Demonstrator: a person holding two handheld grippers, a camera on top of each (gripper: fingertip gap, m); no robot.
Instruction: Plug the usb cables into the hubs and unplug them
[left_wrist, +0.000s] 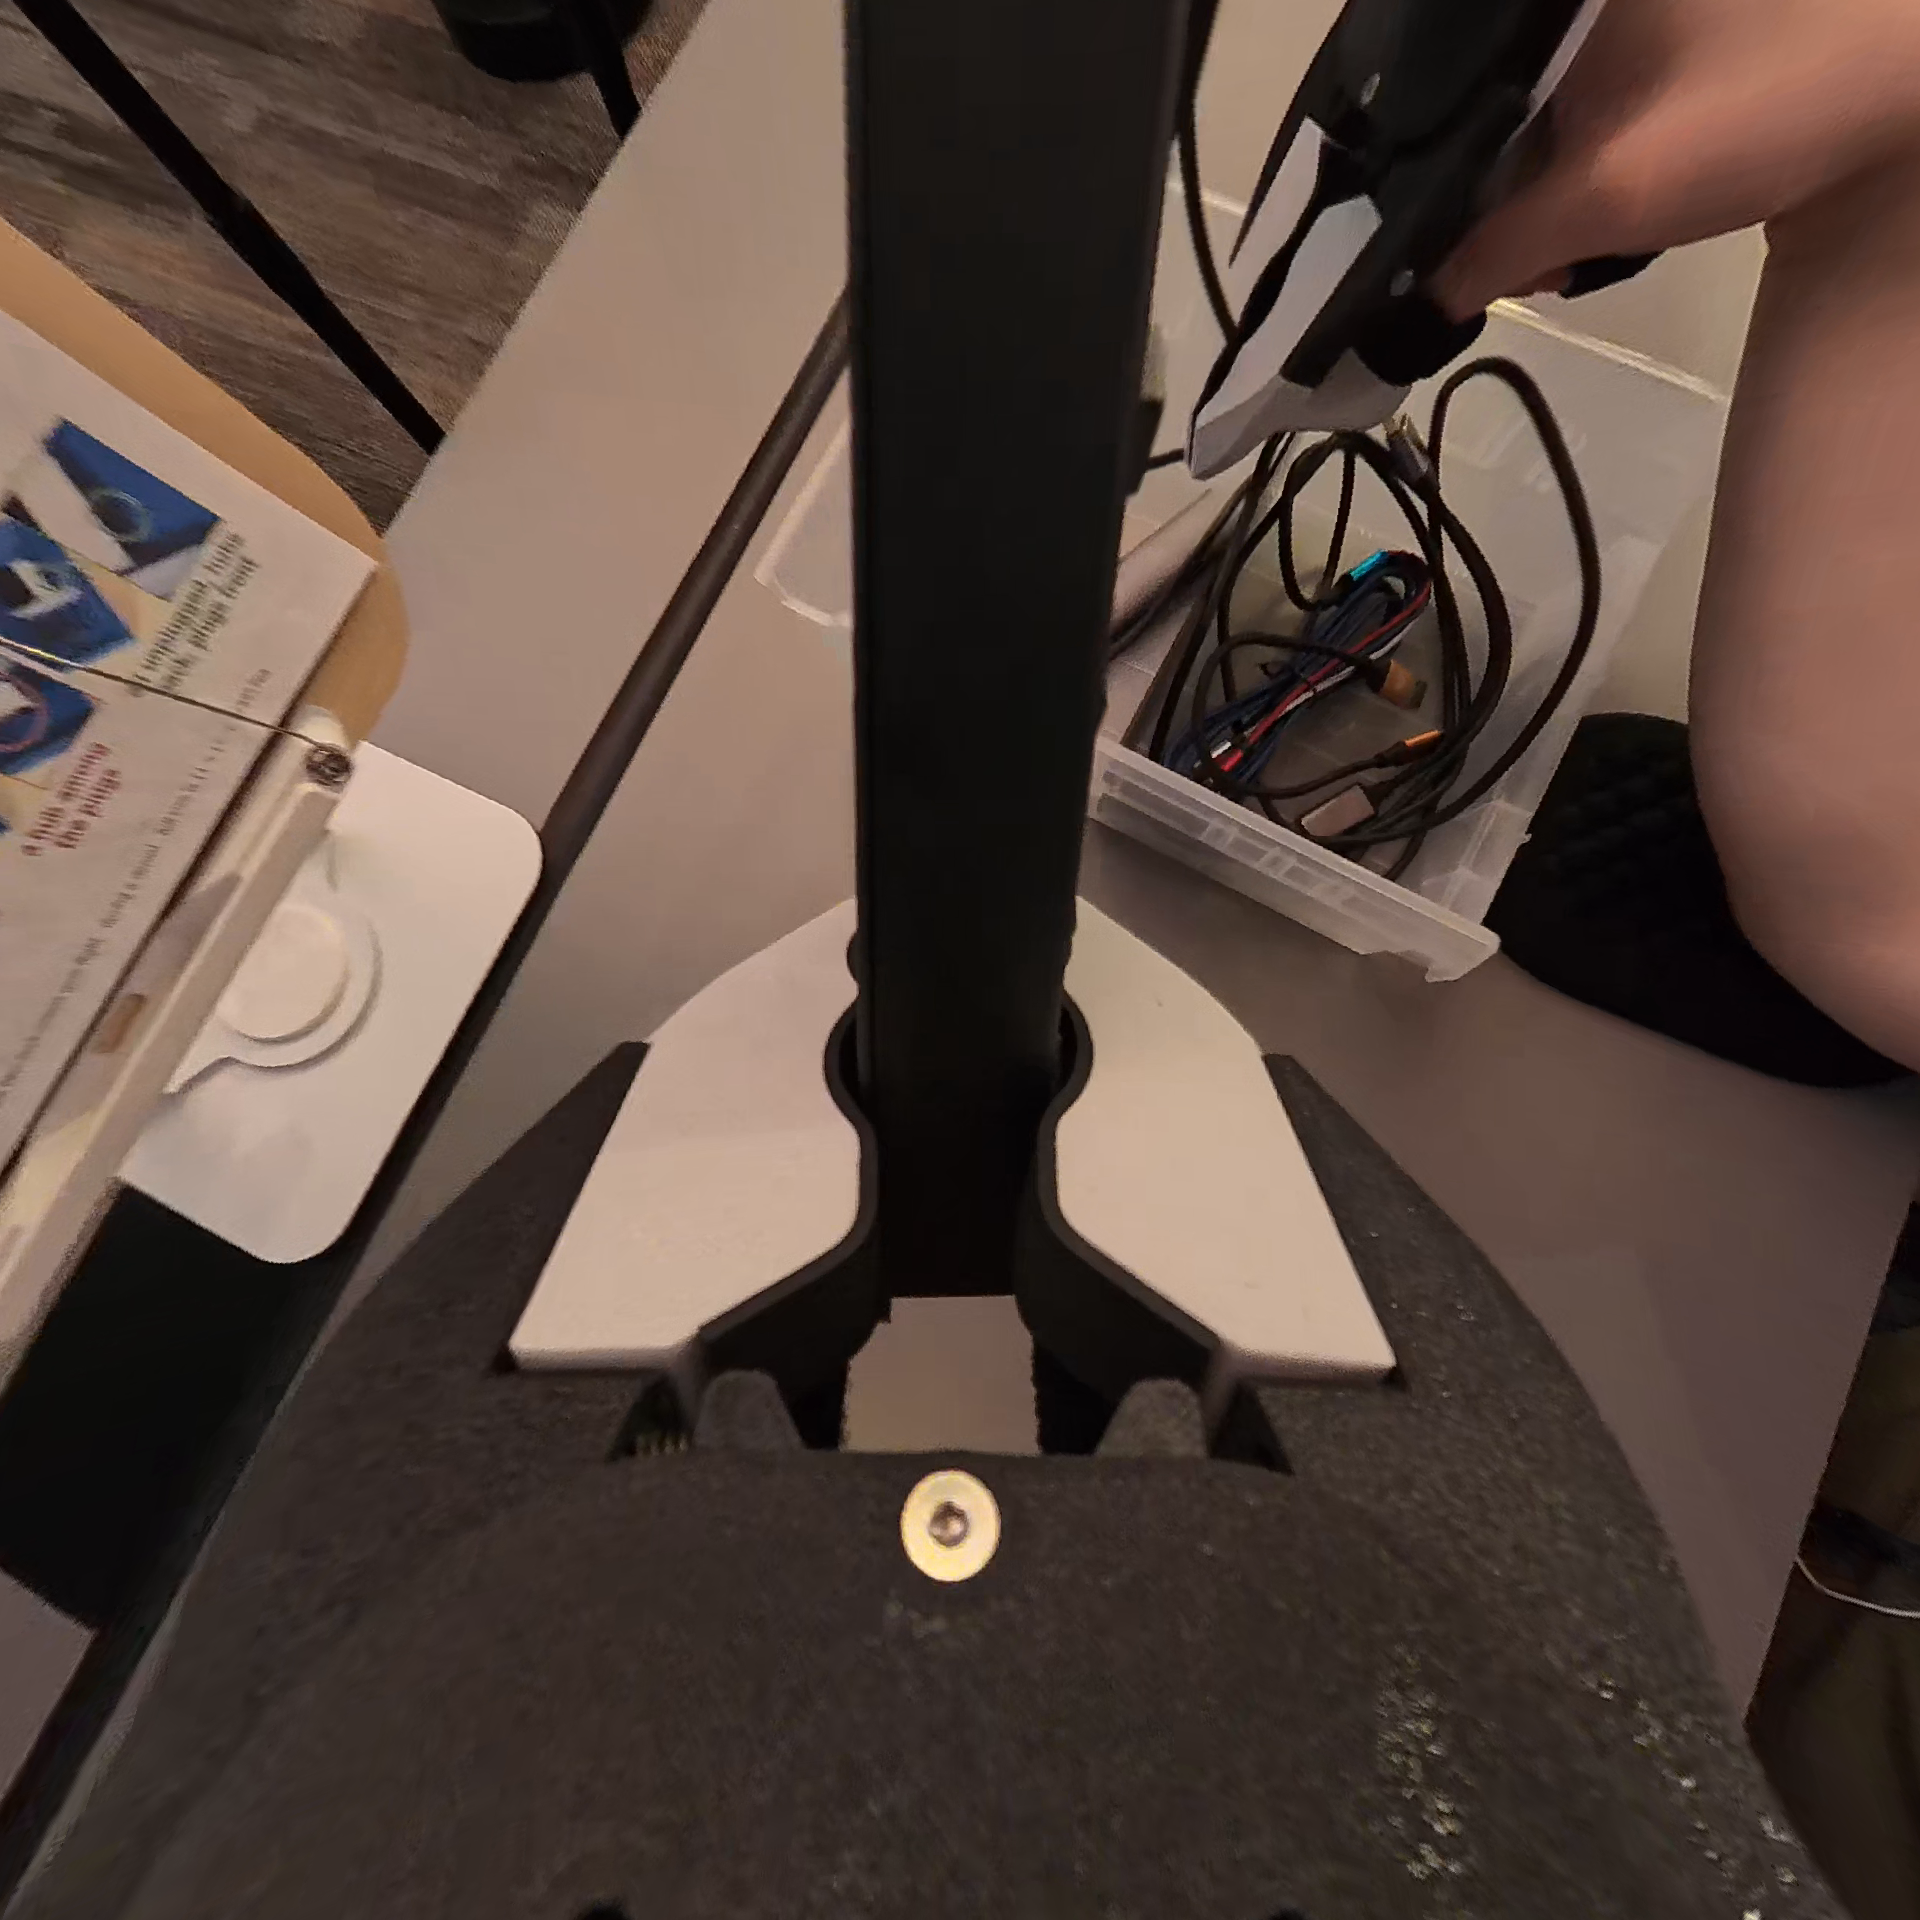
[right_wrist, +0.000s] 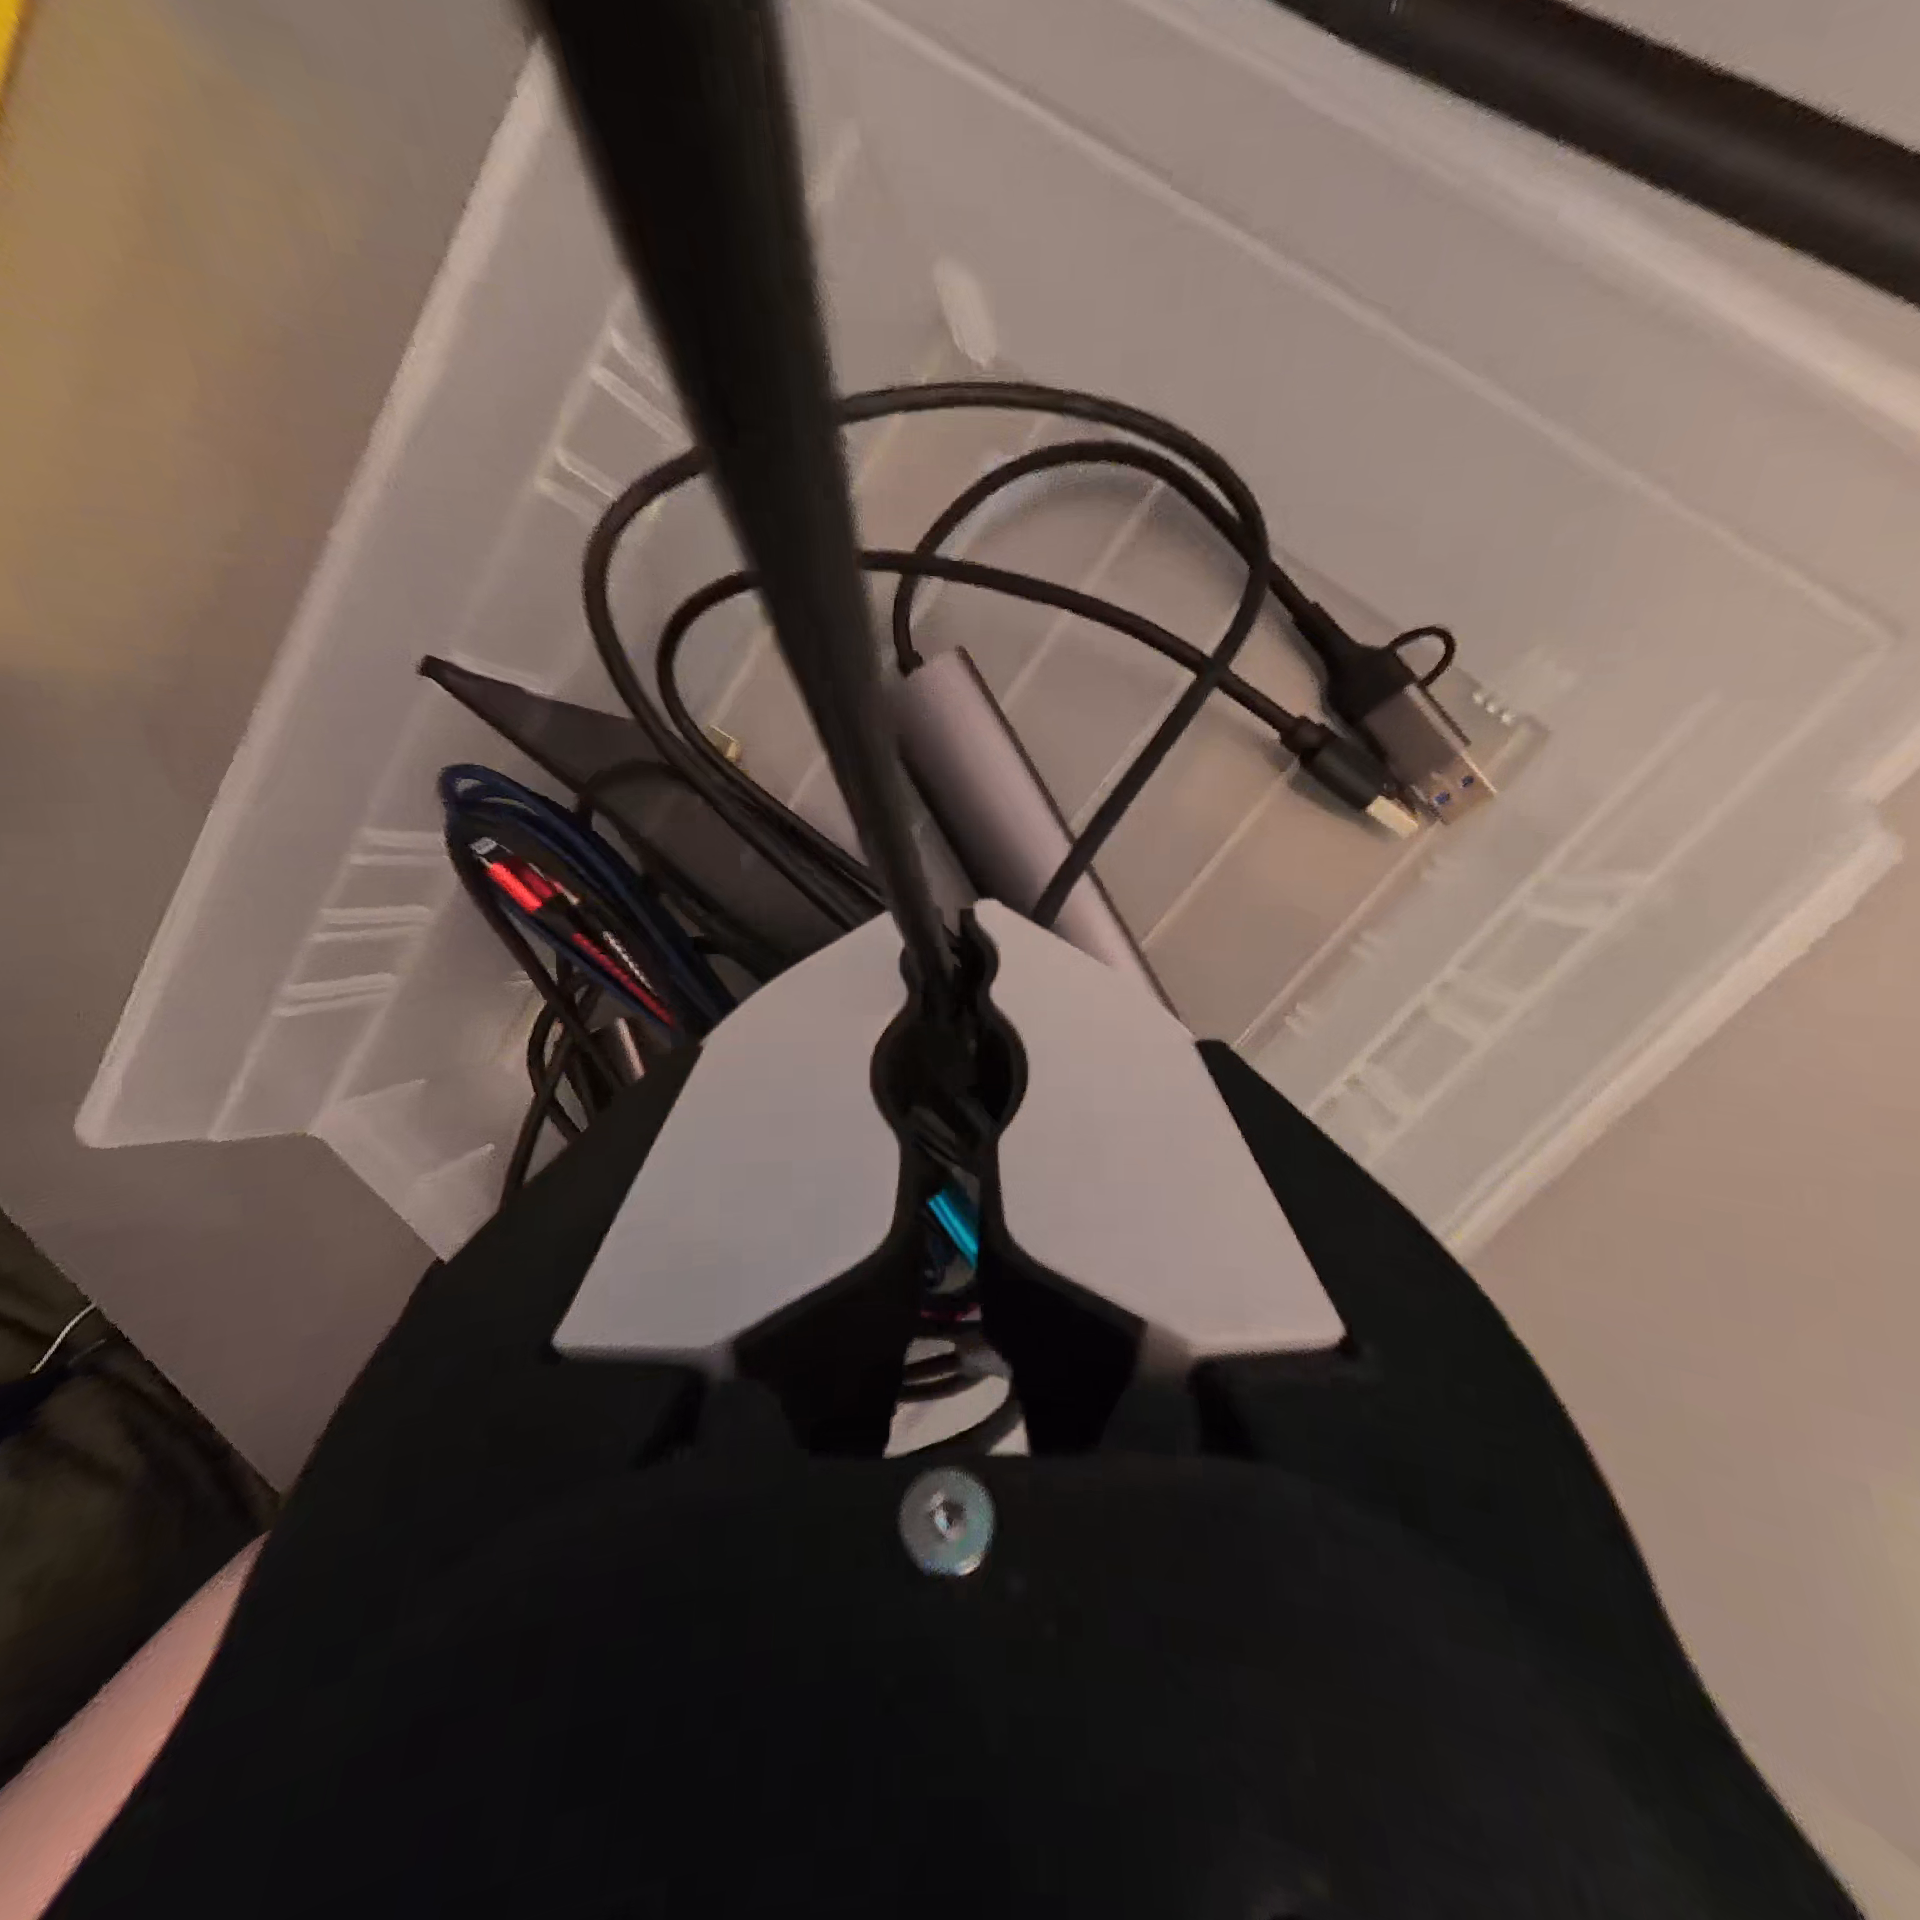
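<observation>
Both tongs, left (left_wrist: 961, 1049) and right (right_wrist: 951, 997), clench black hubs (left_wrist: 977, 468); cable bin (left_wrist: 1444, 873) at two o'clock.

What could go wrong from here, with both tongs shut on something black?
The right tongs pinch a narrow black strip above looped black cables in the clear plastic bin; lifting may snag a loop and drag the grey metal hub.
The left tongs hold the wide flat black strip near one end, so it may pivot or slip.
</observation>
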